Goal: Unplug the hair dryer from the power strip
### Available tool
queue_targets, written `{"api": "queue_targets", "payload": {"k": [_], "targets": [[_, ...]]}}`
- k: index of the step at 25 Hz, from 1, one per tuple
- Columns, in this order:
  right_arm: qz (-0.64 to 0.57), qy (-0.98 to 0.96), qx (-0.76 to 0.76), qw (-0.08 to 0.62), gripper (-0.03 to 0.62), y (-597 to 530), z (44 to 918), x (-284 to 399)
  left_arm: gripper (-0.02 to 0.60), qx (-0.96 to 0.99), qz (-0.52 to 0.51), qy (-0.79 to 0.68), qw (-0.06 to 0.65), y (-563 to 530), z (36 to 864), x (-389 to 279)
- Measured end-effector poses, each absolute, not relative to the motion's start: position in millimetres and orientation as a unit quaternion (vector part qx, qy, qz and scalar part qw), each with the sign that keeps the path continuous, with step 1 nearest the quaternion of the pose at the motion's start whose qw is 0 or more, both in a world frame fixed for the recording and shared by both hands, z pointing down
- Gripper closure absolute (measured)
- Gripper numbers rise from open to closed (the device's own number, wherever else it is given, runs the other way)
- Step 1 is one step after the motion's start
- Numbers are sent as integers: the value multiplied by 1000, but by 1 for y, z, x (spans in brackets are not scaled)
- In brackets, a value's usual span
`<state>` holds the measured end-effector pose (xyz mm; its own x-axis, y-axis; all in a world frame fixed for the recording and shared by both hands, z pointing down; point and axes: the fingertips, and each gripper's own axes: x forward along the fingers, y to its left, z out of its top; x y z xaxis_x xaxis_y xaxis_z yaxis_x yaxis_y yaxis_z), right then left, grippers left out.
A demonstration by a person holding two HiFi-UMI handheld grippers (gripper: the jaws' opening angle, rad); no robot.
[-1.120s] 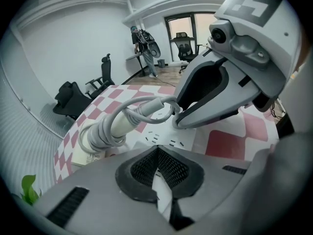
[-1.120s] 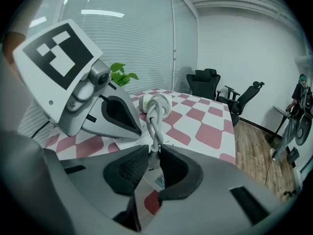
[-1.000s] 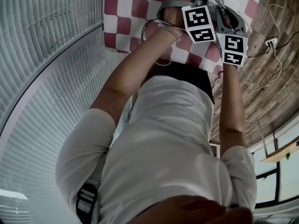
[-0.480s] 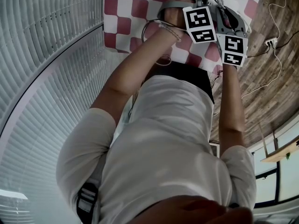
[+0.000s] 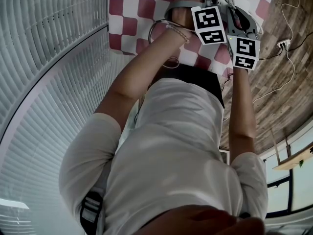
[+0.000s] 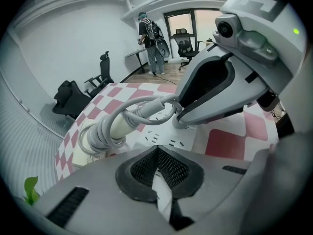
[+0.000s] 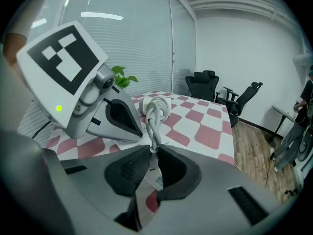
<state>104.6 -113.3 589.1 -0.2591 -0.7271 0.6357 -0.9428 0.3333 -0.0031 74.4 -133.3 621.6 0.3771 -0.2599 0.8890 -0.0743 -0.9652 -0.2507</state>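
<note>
The white power strip (image 6: 168, 140) lies on the red-and-white checked tablecloth (image 6: 230, 143). My left gripper (image 6: 157, 180) points steeply down, its jaws shut on the strip's near edge. The white hair dryer (image 6: 100, 133) lies behind with its grey cord (image 6: 146, 109) wound round the handle. The cord runs to the plug (image 7: 152, 150) in the strip. My right gripper (image 7: 150, 164) has just been closing its jaws, and the pads sit against the plug's neck. In the head view only the two marker cubes show, the left one (image 5: 209, 24) and the right one (image 5: 244, 52).
The person's body fills the head view; blinds (image 5: 54, 82) run along the left. Wooden floor with thin cables and a small wall plug (image 5: 283, 44) lies right of the table. Black office chairs (image 7: 205, 84), a plant (image 7: 122, 77) and a standing person (image 6: 151, 40) are farther off.
</note>
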Motion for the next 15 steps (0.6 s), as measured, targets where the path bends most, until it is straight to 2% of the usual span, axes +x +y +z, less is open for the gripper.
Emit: {"api": "queue_targets", "payload": {"k": [15], "targets": [[197,-768,545,273,525,-108,588,103,554,-824,-553,91,86,-131,623,74]]}}
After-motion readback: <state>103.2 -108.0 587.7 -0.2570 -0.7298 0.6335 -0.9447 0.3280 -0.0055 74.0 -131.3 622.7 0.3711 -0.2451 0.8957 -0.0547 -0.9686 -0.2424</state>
